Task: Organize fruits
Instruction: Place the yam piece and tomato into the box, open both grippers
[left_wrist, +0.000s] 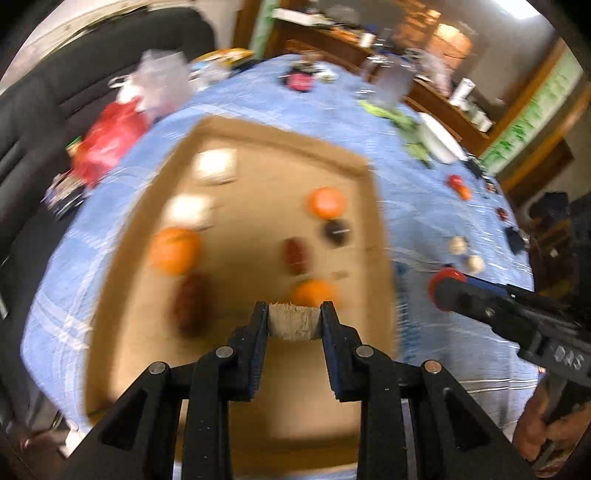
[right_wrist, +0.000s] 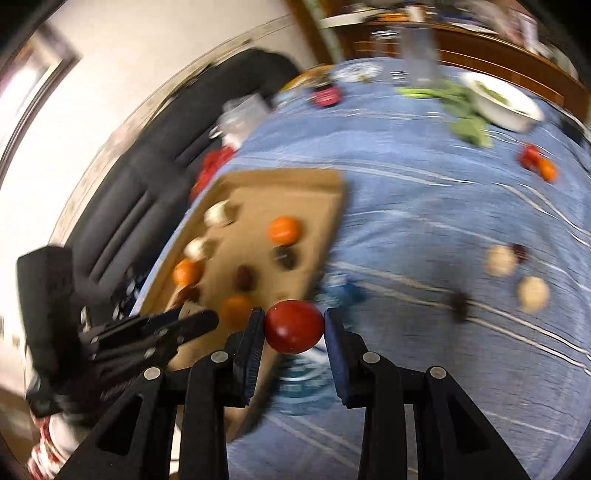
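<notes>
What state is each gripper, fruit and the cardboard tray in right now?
Left gripper: shut on a pale fibrous piece, over the tray.
Right gripper: shut on a red fruit, off the tray's right edge.
Tray: flat on the blue cloth, holding three oranges, dark fruits and two white pieces.
Two pale round items: loose on the cloth.
White bowl: upright, greens inside.

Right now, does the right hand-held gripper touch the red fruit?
Touching. In the right wrist view the right hand-held gripper has both pads pressed against the sides of the red fruit, with no gap visible on either side.
</notes>
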